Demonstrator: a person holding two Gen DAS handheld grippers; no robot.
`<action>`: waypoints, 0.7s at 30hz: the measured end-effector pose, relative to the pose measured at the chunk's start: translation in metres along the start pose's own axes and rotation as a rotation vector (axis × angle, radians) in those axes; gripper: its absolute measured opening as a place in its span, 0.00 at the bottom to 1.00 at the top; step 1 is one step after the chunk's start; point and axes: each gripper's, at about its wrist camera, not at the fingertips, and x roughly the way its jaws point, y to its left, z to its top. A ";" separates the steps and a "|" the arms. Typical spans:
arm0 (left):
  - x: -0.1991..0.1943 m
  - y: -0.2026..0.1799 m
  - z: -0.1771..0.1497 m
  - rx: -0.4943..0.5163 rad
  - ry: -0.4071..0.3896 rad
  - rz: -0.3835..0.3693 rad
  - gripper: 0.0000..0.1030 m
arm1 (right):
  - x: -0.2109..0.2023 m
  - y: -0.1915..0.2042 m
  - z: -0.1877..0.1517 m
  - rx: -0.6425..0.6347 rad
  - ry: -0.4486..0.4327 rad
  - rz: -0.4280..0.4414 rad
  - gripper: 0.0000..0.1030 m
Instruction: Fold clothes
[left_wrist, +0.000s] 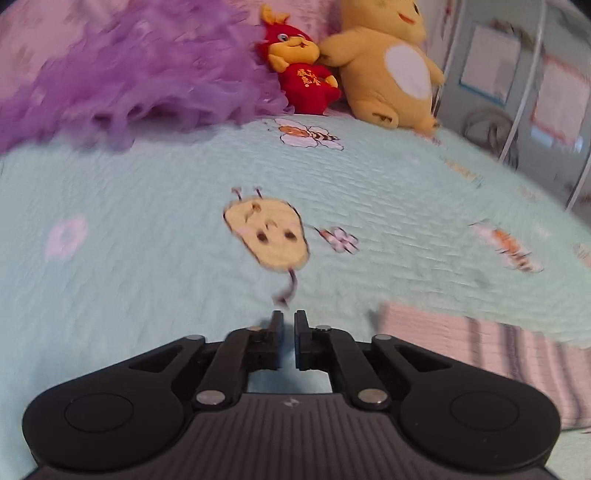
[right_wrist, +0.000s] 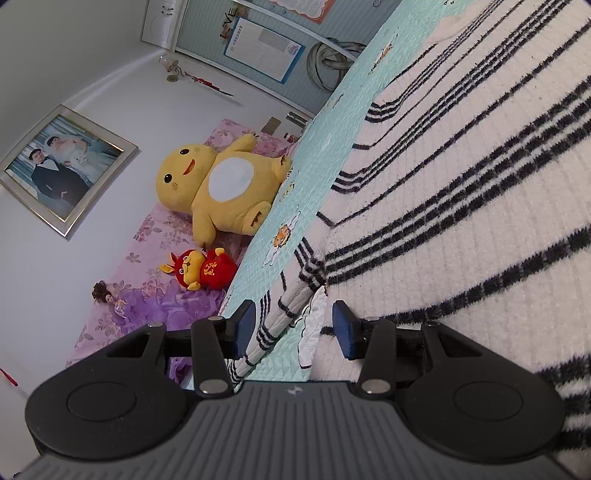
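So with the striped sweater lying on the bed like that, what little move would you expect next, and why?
Probably the left gripper heads toward the striped sweater and opens. Its jaws are shut on nothing above bare bedspread, the sweater off to its side. The right gripper has a sleeve edge between its jaws; whether it grips is unclear.

A bedroom with a big bed

The bed (right_wrist: 314, 162) has a light green quilt; a framed photo (right_wrist: 62, 166) hangs on the pale wall (right_wrist: 110, 74), and a poster (right_wrist: 264, 50) is on the far blue wall.
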 end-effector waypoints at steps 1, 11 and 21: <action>-0.009 -0.005 -0.008 -0.019 0.015 -0.063 0.02 | 0.000 0.000 0.000 0.001 0.000 0.000 0.45; -0.020 -0.172 -0.093 0.021 0.339 -0.730 0.41 | -0.031 -0.010 0.008 0.089 -0.176 0.011 0.45; 0.044 -0.219 -0.115 -0.270 0.439 -0.829 0.42 | -0.050 -0.022 0.015 0.132 -0.318 -0.087 0.46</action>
